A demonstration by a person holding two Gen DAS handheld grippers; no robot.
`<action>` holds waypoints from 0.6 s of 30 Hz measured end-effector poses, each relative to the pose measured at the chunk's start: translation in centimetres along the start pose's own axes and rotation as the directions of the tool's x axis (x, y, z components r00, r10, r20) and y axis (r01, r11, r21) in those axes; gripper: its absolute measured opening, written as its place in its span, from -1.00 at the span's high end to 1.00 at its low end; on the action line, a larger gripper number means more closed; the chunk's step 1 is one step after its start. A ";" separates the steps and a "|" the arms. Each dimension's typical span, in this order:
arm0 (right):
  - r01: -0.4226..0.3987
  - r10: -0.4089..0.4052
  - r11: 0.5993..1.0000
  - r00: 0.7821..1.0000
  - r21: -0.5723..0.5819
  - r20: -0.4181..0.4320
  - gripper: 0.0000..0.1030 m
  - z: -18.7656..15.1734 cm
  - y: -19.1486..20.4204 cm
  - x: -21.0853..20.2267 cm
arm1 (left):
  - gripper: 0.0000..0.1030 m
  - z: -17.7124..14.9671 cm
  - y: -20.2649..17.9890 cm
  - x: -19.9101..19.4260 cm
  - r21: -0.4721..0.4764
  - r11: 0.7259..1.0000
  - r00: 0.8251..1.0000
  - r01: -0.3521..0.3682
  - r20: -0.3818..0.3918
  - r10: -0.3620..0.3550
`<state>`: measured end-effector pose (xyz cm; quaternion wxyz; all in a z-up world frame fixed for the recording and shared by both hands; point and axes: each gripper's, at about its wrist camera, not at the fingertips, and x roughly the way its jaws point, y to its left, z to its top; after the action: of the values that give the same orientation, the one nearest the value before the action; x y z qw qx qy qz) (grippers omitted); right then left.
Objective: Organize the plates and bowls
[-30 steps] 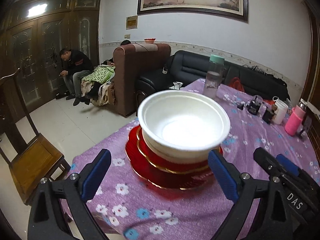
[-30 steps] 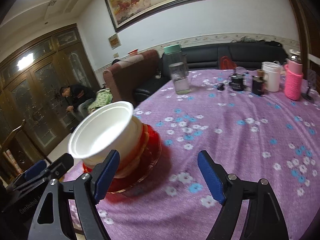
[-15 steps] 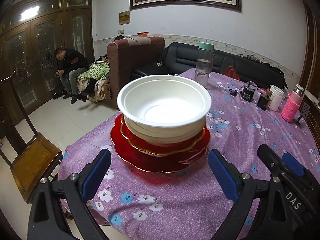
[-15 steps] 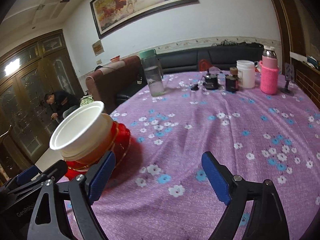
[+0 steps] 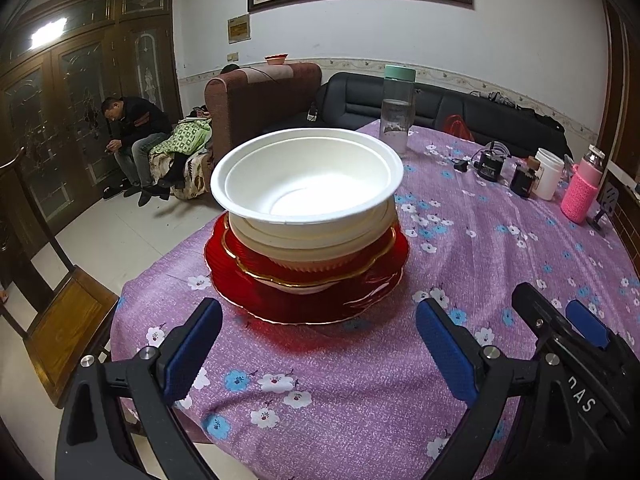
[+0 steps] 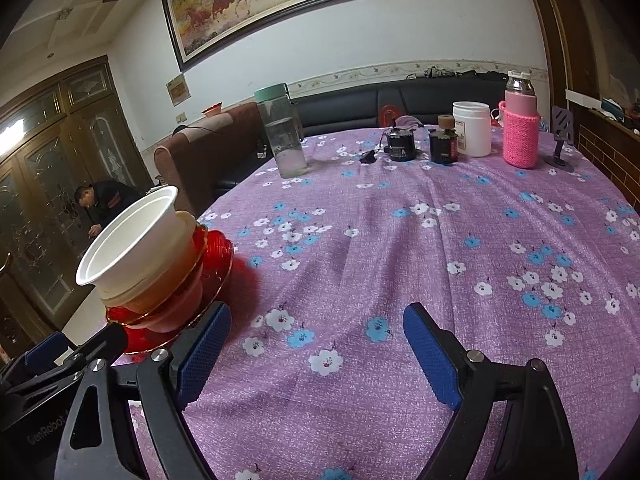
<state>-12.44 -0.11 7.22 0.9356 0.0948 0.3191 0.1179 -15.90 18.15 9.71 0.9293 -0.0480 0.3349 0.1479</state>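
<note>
A stack of white bowls sits on red plates with gold rims near the table's near-left edge. In the right wrist view the same bowl stack and red plates show at the left. My left gripper is open and empty, a little in front of the stack and apart from it. My right gripper is open and empty over bare cloth, to the right of the stack. It also shows at the lower right of the left wrist view.
The round table has a purple flowered cloth. At its far side stand a clear bottle with a green lid, a white jar, a pink-sleeved bottle and small dark items. A wooden chair stands left of the table.
Both grippers have drawn back and risen from the stack, which now looks smaller and farther. The stack has stayed in place. Both grippers stay open.
</note>
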 end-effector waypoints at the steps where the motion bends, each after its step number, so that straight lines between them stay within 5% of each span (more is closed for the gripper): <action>1: 0.003 -0.003 1.000 1.000 -0.002 -0.002 -0.77 -0.1 0.0 0.1 | -0.89 -0.1 0.0 0.0 0.003 1.000 1.000 0.001 -0.002 -0.001; 18: 0.029 -0.030 0.999 0.998 -0.023 -0.055 -0.77 -1.0 0.4 1.6 | -0.89 -0.9 0.4 1.7 0.016 1.000 0.999 0.007 -0.052 -0.007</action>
<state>-11.91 0.78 5.63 0.9290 0.0765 0.3450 0.1100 -15.33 18.77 7.90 0.9211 -0.0453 0.3602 0.1406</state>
